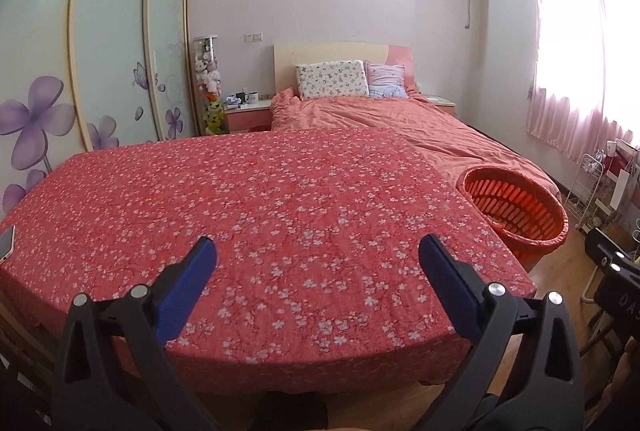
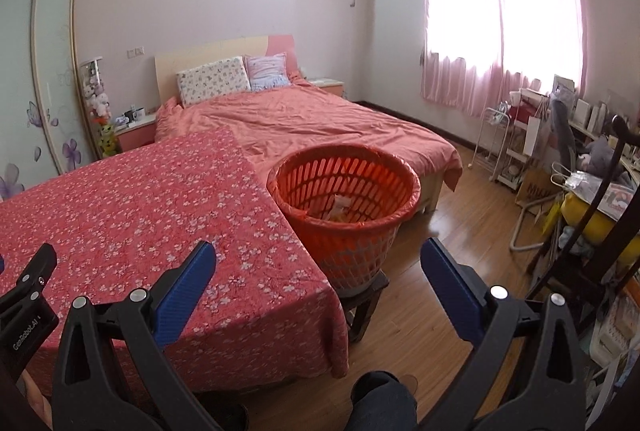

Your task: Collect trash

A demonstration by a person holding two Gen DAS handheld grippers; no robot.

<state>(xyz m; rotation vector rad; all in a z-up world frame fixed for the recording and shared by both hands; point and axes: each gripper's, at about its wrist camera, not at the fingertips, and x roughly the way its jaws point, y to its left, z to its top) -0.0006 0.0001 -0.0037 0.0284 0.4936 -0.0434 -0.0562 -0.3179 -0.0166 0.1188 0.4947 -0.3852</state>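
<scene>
An orange slatted basket (image 2: 344, 207) lined with an orange bag stands on a dark stool (image 2: 366, 305) at the table's right edge; it also shows in the left wrist view (image 1: 516, 211). Crumpled paper trash (image 2: 340, 207) lies in its bottom. The table (image 1: 260, 211) wears a red cloth with white flowers. My left gripper (image 1: 318, 251) is open and empty above the table's near edge. My right gripper (image 2: 318, 255) is open and empty, held in front of the basket above the table's corner. The left gripper's body (image 2: 24, 299) shows at the left of the right wrist view.
A phone (image 1: 7, 243) lies at the table's left edge. A bed (image 2: 312, 123) with an orange cover stands behind the table. Wardrobe doors (image 1: 100, 43) line the left wall. White racks (image 2: 500, 147) and a cluttered desk (image 2: 592, 159) fill the right side. Wood floor (image 2: 452, 223) runs between.
</scene>
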